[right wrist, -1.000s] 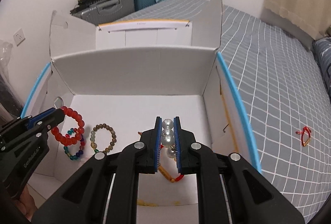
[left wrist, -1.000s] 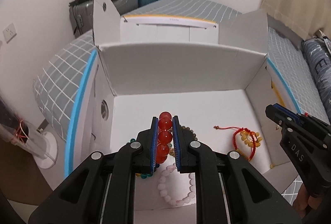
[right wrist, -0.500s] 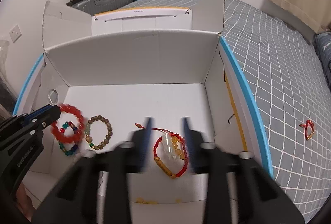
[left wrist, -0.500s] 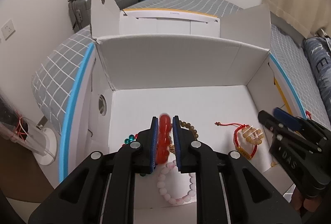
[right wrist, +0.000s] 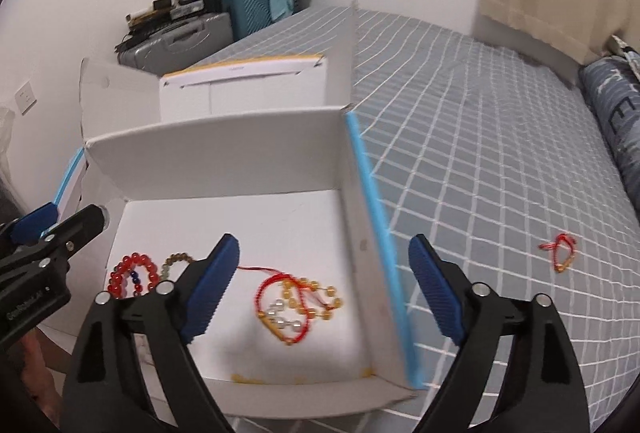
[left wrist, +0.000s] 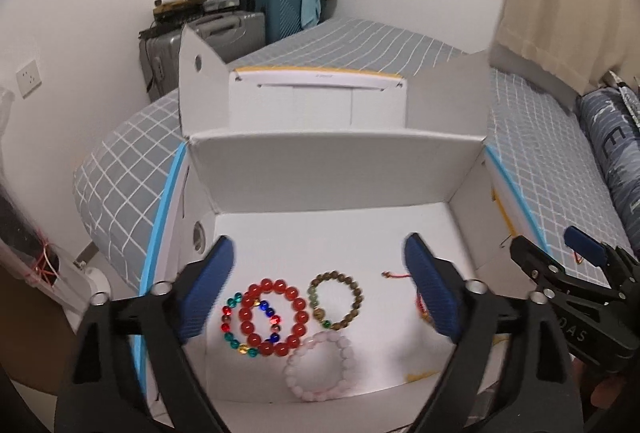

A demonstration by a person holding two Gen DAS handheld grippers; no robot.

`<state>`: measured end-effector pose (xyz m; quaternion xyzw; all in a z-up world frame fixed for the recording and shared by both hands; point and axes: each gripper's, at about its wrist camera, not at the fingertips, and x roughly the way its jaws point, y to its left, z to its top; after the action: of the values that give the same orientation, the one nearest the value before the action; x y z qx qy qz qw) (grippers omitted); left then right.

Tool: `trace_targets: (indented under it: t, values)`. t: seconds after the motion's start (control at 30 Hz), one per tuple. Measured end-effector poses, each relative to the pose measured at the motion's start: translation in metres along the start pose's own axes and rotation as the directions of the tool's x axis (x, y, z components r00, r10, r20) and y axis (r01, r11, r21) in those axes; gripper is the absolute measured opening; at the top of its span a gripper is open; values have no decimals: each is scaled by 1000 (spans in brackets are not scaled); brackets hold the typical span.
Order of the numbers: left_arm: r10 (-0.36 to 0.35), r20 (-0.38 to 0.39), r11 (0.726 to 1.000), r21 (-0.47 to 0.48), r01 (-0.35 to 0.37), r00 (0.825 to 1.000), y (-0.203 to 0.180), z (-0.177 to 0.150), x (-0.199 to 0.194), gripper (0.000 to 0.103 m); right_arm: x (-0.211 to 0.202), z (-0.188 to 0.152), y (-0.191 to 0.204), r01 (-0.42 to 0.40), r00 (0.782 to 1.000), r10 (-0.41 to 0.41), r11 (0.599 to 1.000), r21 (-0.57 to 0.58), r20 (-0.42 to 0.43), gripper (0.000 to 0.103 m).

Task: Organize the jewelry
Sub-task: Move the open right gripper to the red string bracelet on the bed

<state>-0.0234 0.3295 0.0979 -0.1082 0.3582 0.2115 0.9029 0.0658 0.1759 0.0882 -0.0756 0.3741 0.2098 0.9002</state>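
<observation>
My left view alone showed the pink bracelet at lower centre of the box; my right view alone showed a red cord on the bed. My left tongs and right tongs hung spread wide, empty.

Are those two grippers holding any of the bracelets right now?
No. The left gripper and right gripper are both open, holding nothing; the red bracelet lies in the box.
</observation>
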Motion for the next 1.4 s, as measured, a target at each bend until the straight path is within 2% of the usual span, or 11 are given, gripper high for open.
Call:
trace_targets:
  t: [0.13,0.4,0.77,1.0,1.23,1.4]
  values:
    - [-32,16,999,6,32,999,-18,6,-7,97,-13,0,-27,38,999,-38,999,25,19,93]
    - [-138,28,988,73,135,990,-90,12,-17,97,-39,-8,-102,130,990,-134,986,107,32,95]
    - [-275,-2,944,190,271,961,-201,-6,-21,97,-53,-28,-216,239,970,-243,940,245,-17,95]
    - [-309,-58,915,253,314,949,-268,-20,7,97,-32,-42,-273,294,956,-281,912,285,-86,95]
    - [-295,-121,897,307,318,948,-319,-32,58,97,15,-57,-318,310,949,-272,894,323,-158,95]
    - [-274,-149,895,321,309,950,-336,-40,96,97,57,-63,-339,290,953,-232,891,351,-197,83]
